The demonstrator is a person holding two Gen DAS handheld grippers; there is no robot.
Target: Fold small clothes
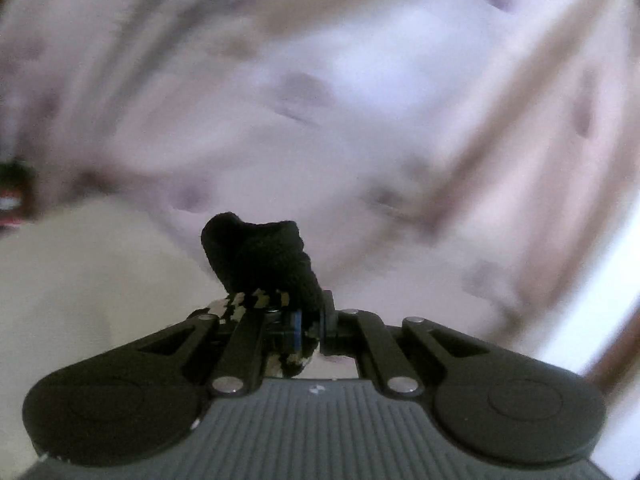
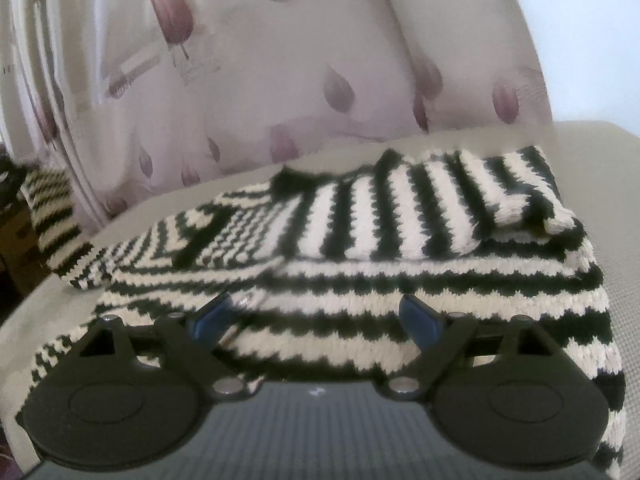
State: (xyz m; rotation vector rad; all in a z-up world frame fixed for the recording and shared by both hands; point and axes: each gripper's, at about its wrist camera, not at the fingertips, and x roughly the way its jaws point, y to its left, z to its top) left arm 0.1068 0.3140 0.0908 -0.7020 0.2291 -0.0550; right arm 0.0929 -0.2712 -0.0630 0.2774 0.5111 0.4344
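While the left gripper [image 1: 308, 316] clamps a black knit edge [image 1: 260, 256] at lower centre, the right gripper [image 2: 316, 316] stands wide, empty, just above the striped sweater [image 2: 400, 240], whose stripes run across mid-frame.

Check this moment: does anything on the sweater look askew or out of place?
Yes. The left sleeve trails off the cushion edge, unfolded, while the right sleeve lies folded across the sweater.

The curtain [image 1: 320, 80] behind is smearing into blur in the left wrist view. The striped sweater [image 2: 360, 280] is running off the right wrist view's bottom-right edge, its lower part hiding behind the right gripper [image 2: 320, 316].
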